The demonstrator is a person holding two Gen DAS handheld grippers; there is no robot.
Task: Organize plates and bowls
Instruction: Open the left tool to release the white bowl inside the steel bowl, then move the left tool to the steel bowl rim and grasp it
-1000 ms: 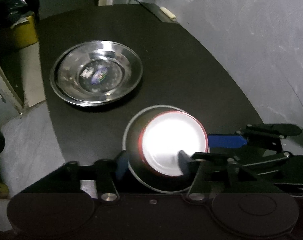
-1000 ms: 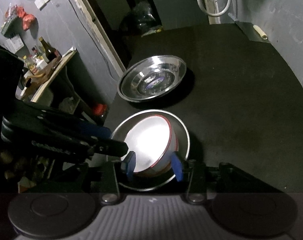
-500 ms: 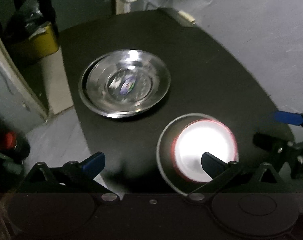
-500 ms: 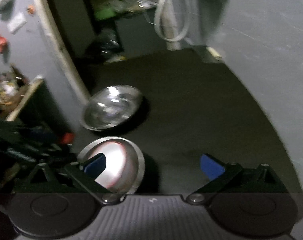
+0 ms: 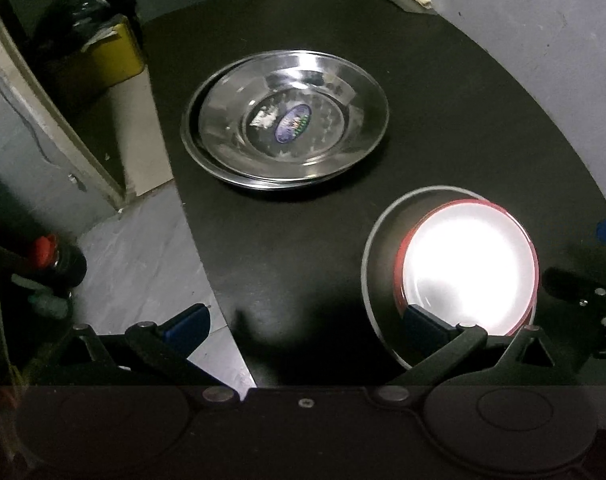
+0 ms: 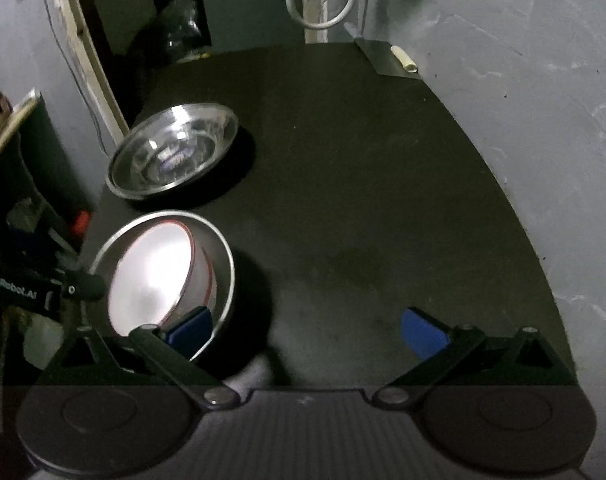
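Fingers on both my grippers have just sprung wide apart and clamp on nothing: the left gripper (image 5: 303,326) and the right gripper (image 6: 309,330) have let go of the red-rimmed bowl (image 5: 469,266). A second ago both sets pinched its rim; now it sits nested, a little tilted, inside the steel bowl (image 6: 219,256) on the black counter (image 6: 363,184). Beyond that bowl, farther from me, rest the stacked steel plates (image 5: 287,120). I judge the bowls sorted and nothing left loose.
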